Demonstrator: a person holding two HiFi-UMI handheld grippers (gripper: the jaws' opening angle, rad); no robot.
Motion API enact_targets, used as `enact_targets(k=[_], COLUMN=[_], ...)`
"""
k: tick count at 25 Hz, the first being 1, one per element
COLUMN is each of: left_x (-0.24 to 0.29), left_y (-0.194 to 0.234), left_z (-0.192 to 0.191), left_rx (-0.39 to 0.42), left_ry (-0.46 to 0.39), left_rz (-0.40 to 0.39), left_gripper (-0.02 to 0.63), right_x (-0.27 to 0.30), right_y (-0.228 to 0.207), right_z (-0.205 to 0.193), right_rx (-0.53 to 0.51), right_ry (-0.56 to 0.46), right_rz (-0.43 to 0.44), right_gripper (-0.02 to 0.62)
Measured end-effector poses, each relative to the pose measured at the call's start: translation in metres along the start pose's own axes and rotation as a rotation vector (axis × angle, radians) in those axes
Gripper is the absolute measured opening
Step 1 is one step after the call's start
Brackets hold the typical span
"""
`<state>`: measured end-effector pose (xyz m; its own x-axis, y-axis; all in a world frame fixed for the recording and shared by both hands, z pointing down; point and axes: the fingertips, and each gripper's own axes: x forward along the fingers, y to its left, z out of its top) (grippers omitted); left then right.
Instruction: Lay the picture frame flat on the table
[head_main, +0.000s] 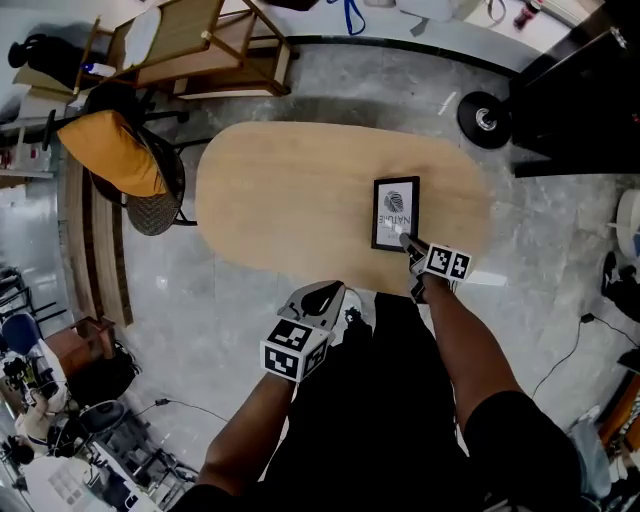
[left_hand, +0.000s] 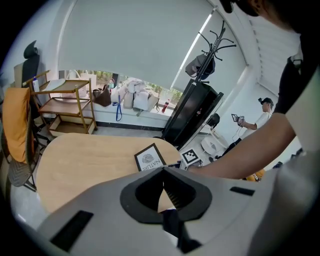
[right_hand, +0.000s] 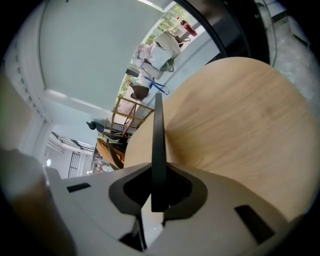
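A black picture frame (head_main: 395, 210) with a white print lies low on the oval wooden table (head_main: 290, 190), toward its right end. My right gripper (head_main: 408, 243) is shut on the frame's near edge. In the right gripper view the frame (right_hand: 158, 140) runs edge-on between the jaws of the right gripper (right_hand: 158, 170). Whether the frame rests fully flat I cannot tell. My left gripper (head_main: 325, 297) hangs off the table's near edge, shut with nothing in it. In the left gripper view the left gripper (left_hand: 163, 171) points toward the frame (left_hand: 150, 159), well short of it.
A chair draped in orange cloth (head_main: 115, 150) stands at the table's left end. A wooden shelf cart (head_main: 200, 45) is behind it. A black cabinet (head_main: 580, 90) stands at the far right. Another person (left_hand: 262, 117) stands across the room.
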<state>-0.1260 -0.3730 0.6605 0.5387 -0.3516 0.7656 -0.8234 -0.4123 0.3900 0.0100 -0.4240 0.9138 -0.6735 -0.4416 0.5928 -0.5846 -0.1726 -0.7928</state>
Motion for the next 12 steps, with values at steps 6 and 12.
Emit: enact_targets(k=[6, 12], left_x=[-0.012, -0.023], left_y=[0.020, 0.027], left_z=[-0.020, -0.034], left_rx=[-0.075, -0.114], left_ry=[0.010, 0.003], left_rz=[0.064, 0.106], left_gripper=[0.005, 0.005], right_x=[0.029, 0.044], right_y=[-0.038, -0.055], right_z=[-0.024, -0.039], right_rx=[0.001, -0.085], right_ry=[0.108, 0.203], right_rz=[-0.133, -0.201], right_gripper=[0.096, 0.162])
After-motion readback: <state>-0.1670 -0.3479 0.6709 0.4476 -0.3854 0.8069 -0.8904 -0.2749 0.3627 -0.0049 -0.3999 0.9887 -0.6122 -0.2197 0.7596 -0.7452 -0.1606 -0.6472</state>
